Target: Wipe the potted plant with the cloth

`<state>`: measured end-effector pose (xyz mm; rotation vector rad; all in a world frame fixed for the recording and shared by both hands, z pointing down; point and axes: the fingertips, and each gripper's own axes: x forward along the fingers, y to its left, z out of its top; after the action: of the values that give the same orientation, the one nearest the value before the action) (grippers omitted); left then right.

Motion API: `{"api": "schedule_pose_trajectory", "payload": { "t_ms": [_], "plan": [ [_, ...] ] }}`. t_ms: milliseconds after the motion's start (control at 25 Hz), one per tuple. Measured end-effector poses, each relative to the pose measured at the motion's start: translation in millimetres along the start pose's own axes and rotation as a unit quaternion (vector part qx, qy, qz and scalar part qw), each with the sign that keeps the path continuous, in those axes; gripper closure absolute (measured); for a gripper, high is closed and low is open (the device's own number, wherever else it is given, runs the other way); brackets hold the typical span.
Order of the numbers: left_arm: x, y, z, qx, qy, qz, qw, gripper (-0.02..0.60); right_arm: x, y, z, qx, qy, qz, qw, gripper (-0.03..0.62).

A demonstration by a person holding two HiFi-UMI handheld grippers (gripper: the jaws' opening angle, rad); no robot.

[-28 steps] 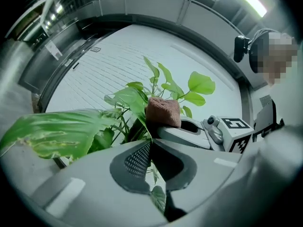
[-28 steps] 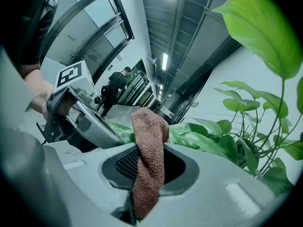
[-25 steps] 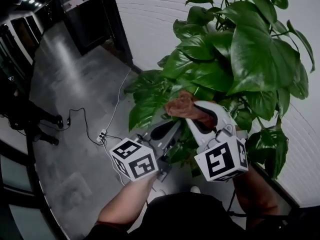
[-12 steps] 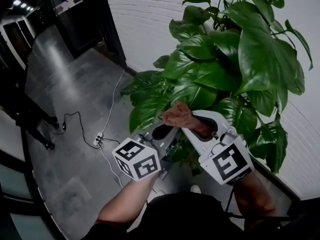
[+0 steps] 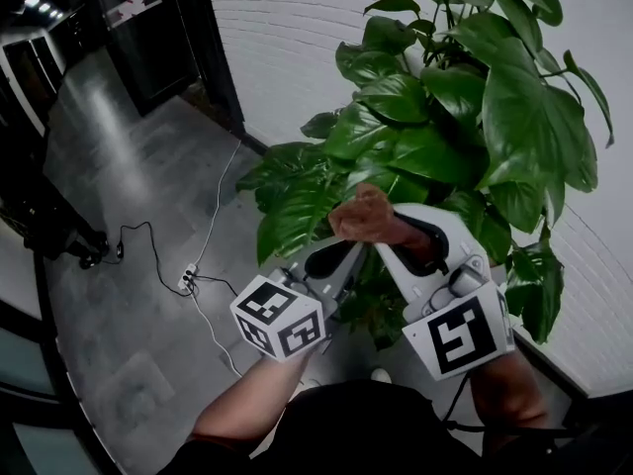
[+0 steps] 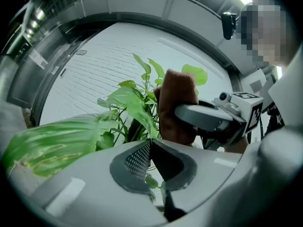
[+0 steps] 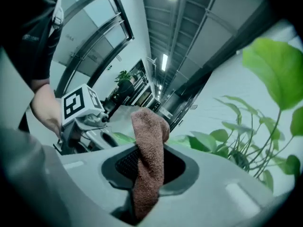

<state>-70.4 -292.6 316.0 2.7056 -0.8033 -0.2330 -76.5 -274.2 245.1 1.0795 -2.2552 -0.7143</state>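
Left grey gripper (image 6: 150, 143): jaws pressed together | right grey gripper (image 7: 144, 150): pinching brown terry cloth (image 7: 149, 126) | beside broad-leaved green potted plant (image 5: 445, 117)

Potted plant (image 5: 445, 137) cropped above; pot unseen (leaves cover it).

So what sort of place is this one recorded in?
Probably an office-building corridor or lobby: a grey tiled floor, a long ceiling with strip lights, glass partitions, and a big plant standing against a white wall.
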Motion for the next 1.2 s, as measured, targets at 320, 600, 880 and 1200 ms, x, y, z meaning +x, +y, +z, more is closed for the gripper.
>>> {"api": "schedule_pose_trajectory", "payload": {
  "t_ms": [320,600,880,1200],
  "plan": [
    [5,-7,-6,0.004,-0.001,-0.009,1.0000,0.563,45,-53,-13,-0.107,0.069,-0.076,0.989,0.525],
    [6,-3,-10,0.022,0.014,0.001,0.9996,0.563,67,-70,-28,-0.106,0.092,-0.064,0.988,0.525],
    [5,-4,-10,0.026,0.018,-0.003,0.9995,0.563,70,-43,-27,-0.110,0.099,-0.029,0.988,0.525],
    [6,-7,-12,0.030,0.021,-0.013,0.9992,0.563,62,-11,-33,-0.092,0.102,0.009,0.991,0.525]
  ]
}}
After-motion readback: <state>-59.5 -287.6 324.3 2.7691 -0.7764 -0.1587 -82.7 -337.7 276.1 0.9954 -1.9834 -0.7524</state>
